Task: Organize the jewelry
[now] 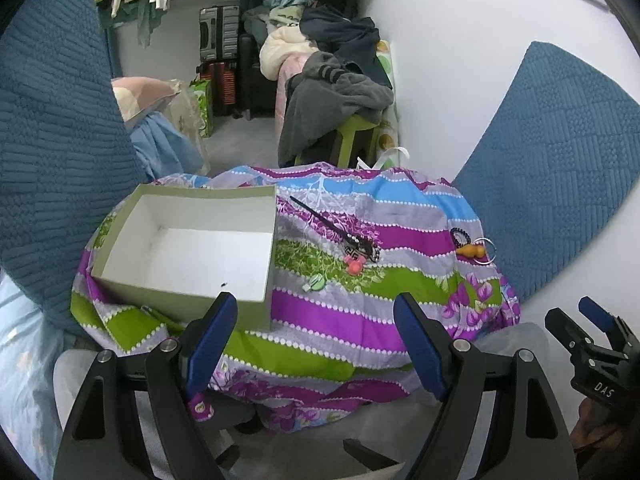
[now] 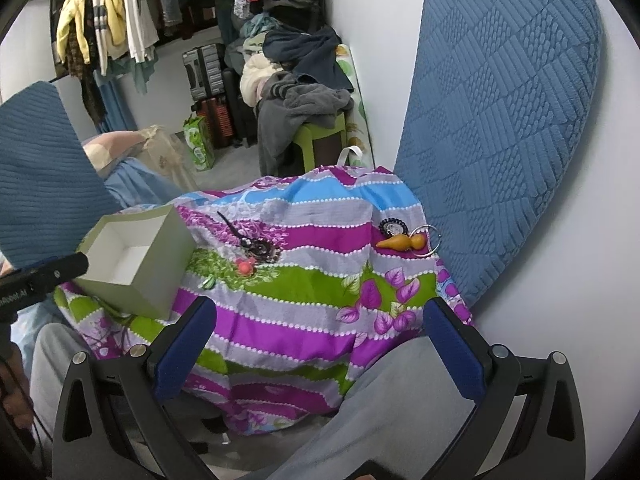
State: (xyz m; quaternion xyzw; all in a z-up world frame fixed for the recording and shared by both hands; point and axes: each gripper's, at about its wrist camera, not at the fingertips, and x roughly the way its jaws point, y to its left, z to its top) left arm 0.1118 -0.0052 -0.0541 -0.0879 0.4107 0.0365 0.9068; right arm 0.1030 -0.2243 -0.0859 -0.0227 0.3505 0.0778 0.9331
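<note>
An empty green box with a white inside (image 1: 188, 248) (image 2: 136, 258) stands on the left of a striped floral cloth (image 1: 340, 308) (image 2: 296, 304). In the middle of the cloth lie a black hair stick with beads (image 1: 332, 226) (image 2: 246, 236), a coral-pink bead piece (image 1: 354, 266) (image 2: 245, 267) and a small green item (image 1: 314, 283) (image 2: 208, 282). At the right edge sit an orange gourd pendant (image 1: 472, 250) (image 2: 400, 242), a black bracelet (image 1: 462, 235) (image 2: 390, 226) and a metal ring (image 1: 490, 252) (image 2: 430, 242). My left gripper (image 1: 316, 340) is open near the box's front corner. My right gripper (image 2: 320, 344) (image 1: 588, 328) is open, short of the cloth.
Blue quilted cushions (image 1: 52, 140) (image 2: 496, 120) flank the cloth on both sides, against a white wall. Behind are a green stool piled with clothes (image 1: 340, 100), suitcases (image 1: 218, 32) and hanging garments (image 2: 112, 24). A grey-trousered leg (image 2: 392, 408) lies below the right gripper.
</note>
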